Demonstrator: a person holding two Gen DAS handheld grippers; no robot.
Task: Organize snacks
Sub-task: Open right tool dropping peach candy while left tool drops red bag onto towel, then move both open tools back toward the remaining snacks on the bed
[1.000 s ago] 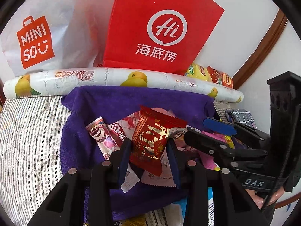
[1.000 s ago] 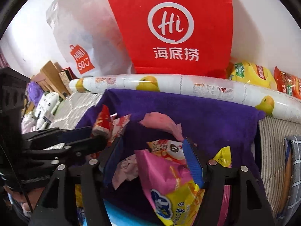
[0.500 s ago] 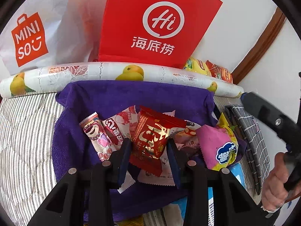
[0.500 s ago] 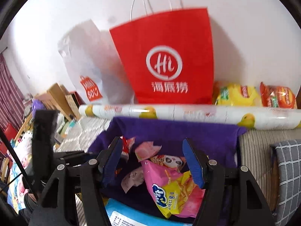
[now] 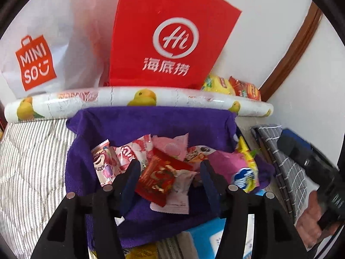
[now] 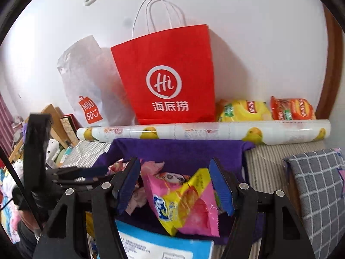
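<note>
Several snack packets lie piled on a purple towel [image 5: 138, 120]. My left gripper [image 5: 169, 176] is open, its fingers either side of a red packet [image 5: 160, 178] that lies on the pile. A strawberry-bear packet [image 5: 103, 166] lies to its left. My right gripper [image 6: 175, 186] is open and raised, with a pink and yellow packet [image 6: 183, 200] below and between its fingers; that packet also shows in the left wrist view [image 5: 235, 168]. The right gripper's body shows at the right edge of the left wrist view [image 5: 310, 161].
A red Hi paper bag [image 6: 170, 79] and a white Miniso bag [image 6: 86, 86] stand against the wall behind a rolled duck-print sheet [image 6: 204, 130]. Yellow [image 6: 243, 110] and orange [image 6: 293, 109] chip bags lie beside them. A blue box [image 6: 163, 246] lies near. A grey checked cloth [image 6: 319, 190] is right.
My left gripper has opened wider around the red packet, which now lies tilted on the pile. My right gripper has pulled back and risen away from the pile.
</note>
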